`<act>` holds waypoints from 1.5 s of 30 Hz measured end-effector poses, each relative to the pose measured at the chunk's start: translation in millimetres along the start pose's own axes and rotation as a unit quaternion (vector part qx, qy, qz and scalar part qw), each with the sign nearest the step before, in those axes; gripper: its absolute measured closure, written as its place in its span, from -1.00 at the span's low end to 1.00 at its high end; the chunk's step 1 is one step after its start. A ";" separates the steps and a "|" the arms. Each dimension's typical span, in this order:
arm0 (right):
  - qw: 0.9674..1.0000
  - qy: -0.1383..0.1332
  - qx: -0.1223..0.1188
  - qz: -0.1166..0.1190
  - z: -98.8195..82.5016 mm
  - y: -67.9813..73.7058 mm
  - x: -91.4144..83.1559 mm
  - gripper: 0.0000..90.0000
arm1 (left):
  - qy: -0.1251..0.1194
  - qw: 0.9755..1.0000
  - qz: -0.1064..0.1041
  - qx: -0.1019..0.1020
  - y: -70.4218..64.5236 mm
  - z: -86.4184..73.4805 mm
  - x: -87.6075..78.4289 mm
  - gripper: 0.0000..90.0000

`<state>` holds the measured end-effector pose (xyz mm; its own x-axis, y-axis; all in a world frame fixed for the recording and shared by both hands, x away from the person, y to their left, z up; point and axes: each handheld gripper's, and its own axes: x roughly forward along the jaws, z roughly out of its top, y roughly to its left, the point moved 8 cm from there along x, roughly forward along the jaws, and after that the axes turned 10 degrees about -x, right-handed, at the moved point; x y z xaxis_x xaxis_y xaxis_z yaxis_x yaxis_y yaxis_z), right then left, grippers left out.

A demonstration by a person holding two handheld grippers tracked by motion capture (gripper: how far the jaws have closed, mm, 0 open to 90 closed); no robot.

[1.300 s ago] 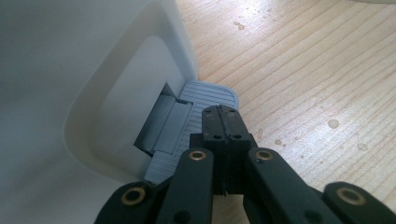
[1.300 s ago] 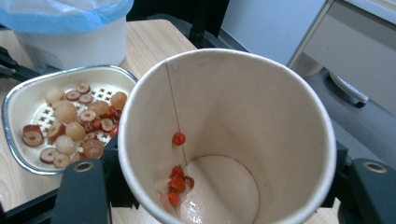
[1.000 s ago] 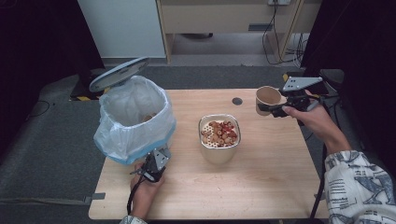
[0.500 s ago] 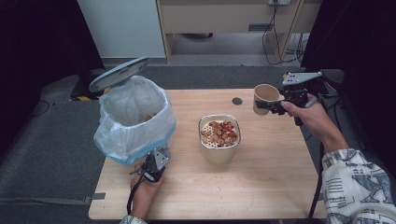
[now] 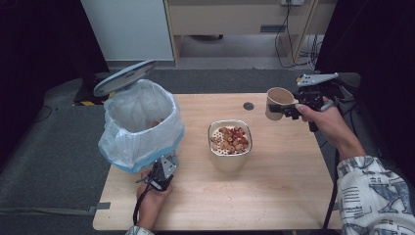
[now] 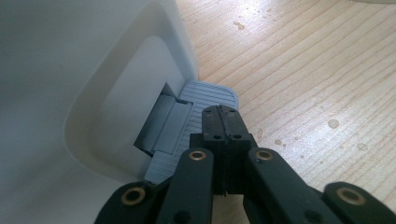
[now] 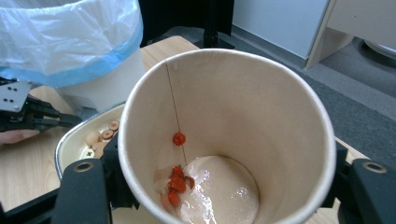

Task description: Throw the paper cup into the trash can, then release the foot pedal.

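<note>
Black linkage arms on the left gripper (image 6: 222,122) — brass-coloured pivot pins at each joint, small dark screws in the two jaw tips. Behind the jaws, a grey three-cornered plate and a black trailing cable. Same black build on the right gripper (image 5: 286,110), brass pins either side of the jaws. White sleeve (image 5: 374,196) with a dark printed pattern.

Office or lab, wooden desk (image 5: 254,188), floor cables (image 5: 286,36)
</note>
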<state>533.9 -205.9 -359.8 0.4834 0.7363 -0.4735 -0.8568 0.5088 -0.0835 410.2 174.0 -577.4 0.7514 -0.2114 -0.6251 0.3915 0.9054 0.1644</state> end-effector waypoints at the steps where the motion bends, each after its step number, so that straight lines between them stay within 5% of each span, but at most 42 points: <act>1: 1.000 0.000 0.001 0.001 0.7 0.3 0.1 -0.31 | 0.000 1.000 0.000 0.000 0.0 0.0 0.0 0.99; 25: 1.000 -0.004 0.006 -0.002 11.3 3.1 -0.2 -0.31 | 0.000 1.000 0.000 0.000 0.0 0.0 0.0 0.99; 45: 1.000 -0.007 0.005 0.010 41.1 27.0 26.9 -0.31 | -0.003 1.000 0.000 -0.002 -0.6 0.2 0.3 0.99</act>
<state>531.1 -154.0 -338.8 0.4690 0.7519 -0.4632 -0.8643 0.4987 -0.0656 410.3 173.3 -577.6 0.7543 -0.2129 -0.6210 0.3895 0.9066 0.1624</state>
